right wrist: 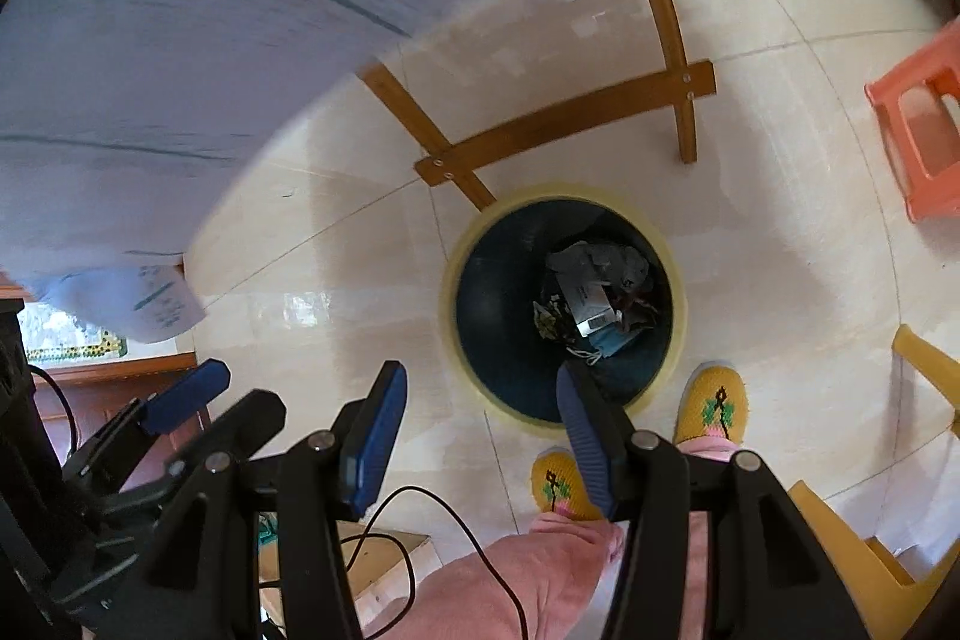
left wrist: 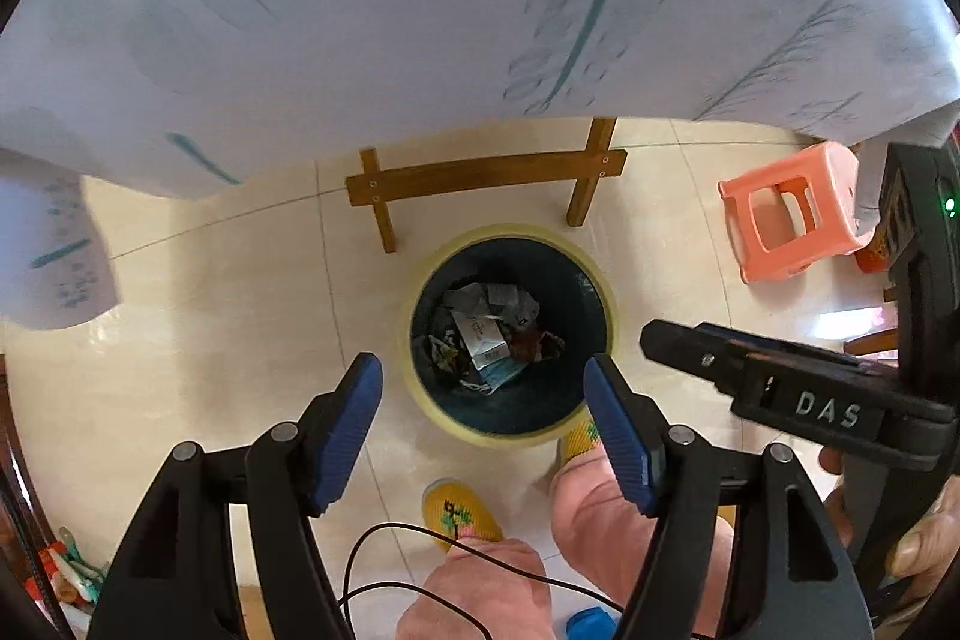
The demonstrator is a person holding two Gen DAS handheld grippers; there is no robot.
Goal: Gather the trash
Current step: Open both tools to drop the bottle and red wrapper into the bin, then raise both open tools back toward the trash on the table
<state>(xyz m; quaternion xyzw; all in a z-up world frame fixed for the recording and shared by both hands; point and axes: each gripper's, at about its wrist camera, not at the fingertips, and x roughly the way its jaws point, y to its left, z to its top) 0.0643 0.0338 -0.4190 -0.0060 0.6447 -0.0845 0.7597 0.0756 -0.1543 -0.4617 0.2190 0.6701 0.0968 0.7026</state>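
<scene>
Both of my grippers, left gripper (left wrist: 483,382) and right gripper (right wrist: 480,391), hang with fingers spread and empty, directly over the trash bin (left wrist: 420,292), where crumpled wrappers (left wrist: 489,334) lie just beyond my fingertips.

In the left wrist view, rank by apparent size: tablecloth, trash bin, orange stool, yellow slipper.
1. tablecloth
2. trash bin
3. orange stool
4. yellow slipper
Bin and stool look close; fisheye distortion makes that pair uncertain.
</scene>
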